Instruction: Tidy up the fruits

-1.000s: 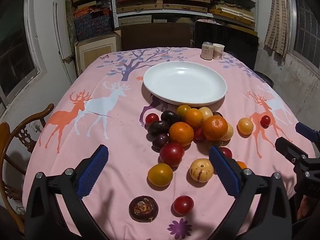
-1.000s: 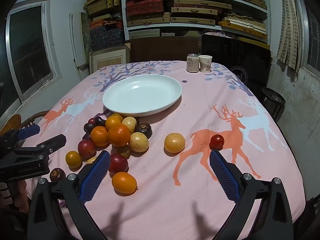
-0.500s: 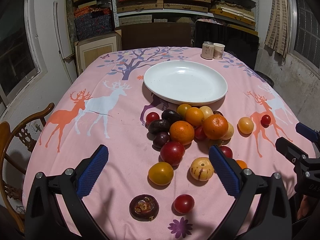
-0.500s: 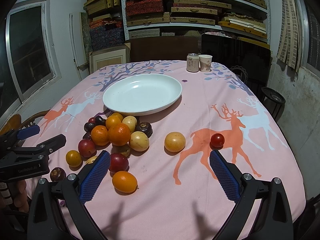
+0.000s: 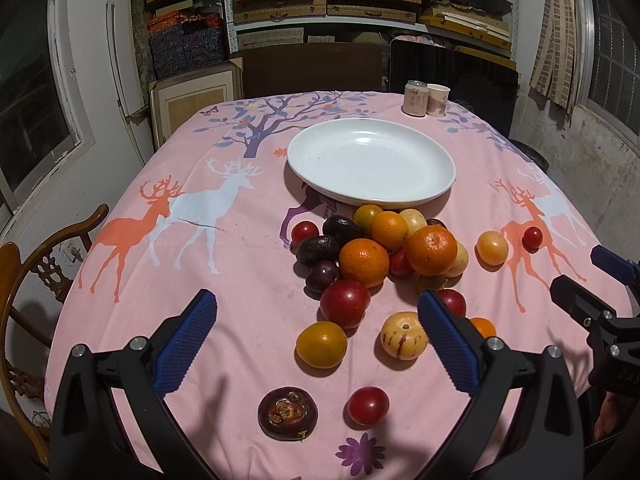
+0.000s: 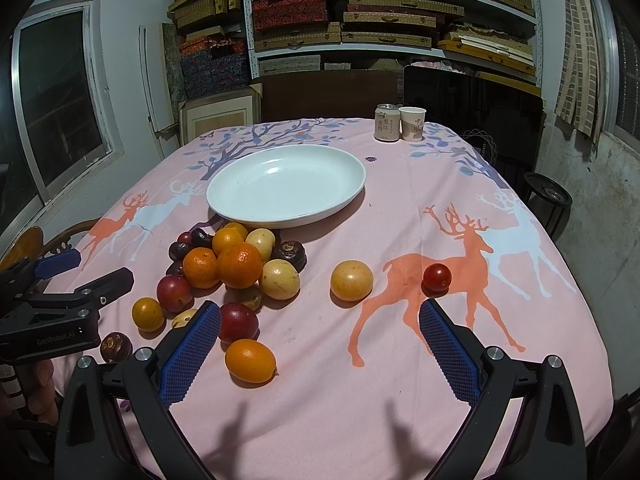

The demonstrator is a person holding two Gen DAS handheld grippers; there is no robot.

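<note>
While both claws hang released above the near edge of a pink deer-print tablecloth (image 5: 240,288), nothing is gripped: the left gripper (image 5: 316,344) holds its blue-padded jaws spread wide over loose fruit, and the right gripper (image 6: 320,350) is equally wide apart, empty, a little further along the same edge. Nearest the left gripper lie a dark brown fruit half (image 5: 287,412) with its cut face up and a small red tomato (image 5: 368,405) just beside it. Beyond them sit a yellow-orange fruit (image 5: 321,344) and a pale striped fruit (image 5: 403,335), slightly apart, the striped one just beside the left gripper's right finger. In the right wrist view an oval orange fruit (image 6: 250,360) lies near the right gripper's left finger, with a dark red plum (image 6: 238,322) just behind it. Further in, the main heap of fruit (image 5: 384,248) is piled together, oranges (image 6: 239,265) on top of yellow, red and dark purple pieces, reaching to the front rim of the plate. Off to the right of the heap, a round yellow fruit (image 6: 351,280) and a small red tomato (image 6: 437,276) rest apart on the orange deer print. At mid-table stands an empty white plate (image 6: 224,196). At the far edge a drink can (image 6: 387,123) and a paper cup (image 6: 412,124) stand touching, with dark chairs (image 5: 312,68) and shelves of flat boxes (image 6: 360,12) behind
</note>
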